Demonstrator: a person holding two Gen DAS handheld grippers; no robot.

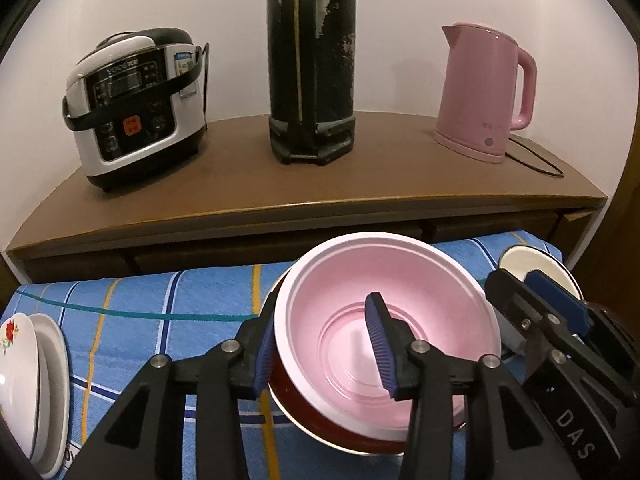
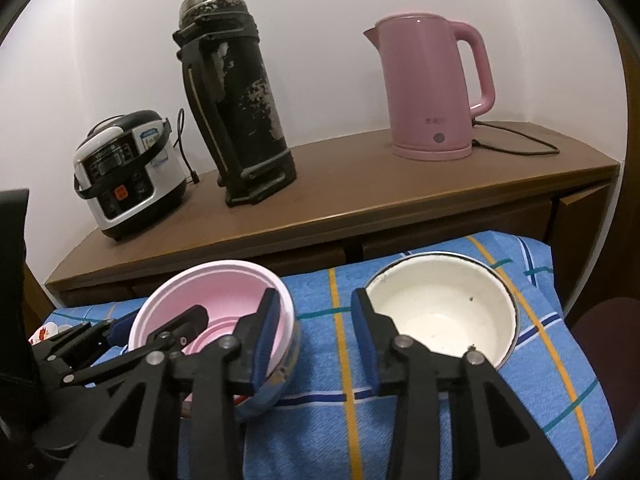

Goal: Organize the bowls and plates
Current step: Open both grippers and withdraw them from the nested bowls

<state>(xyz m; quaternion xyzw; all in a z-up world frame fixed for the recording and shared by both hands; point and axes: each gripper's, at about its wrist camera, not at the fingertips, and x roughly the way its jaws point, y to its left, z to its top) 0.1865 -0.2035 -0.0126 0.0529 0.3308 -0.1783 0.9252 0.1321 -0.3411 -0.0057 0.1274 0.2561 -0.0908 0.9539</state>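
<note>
Pink bowl [image 1: 384,332]: nested in a dark red bowl [image 1: 320,424] on the blue checked cloth [image 1: 168,320].
Left hand-held gripper [image 1: 326,348]: open, jaws straddling the pink bowl's near rim, one finger inside, one outside; pads not pressing.
Right hand-held gripper [image 2: 320,340]: open over bare cloth between the pink bowl and the white enamel bowl [image 2: 444,312].
White plates [image 1: 28,380]: stacked at far left.
Desk [image 1: 280,184] behind: rice cooker [image 1: 136,104], black flask [image 1: 312,60], pink kettle [image 1: 484,92].
</note>
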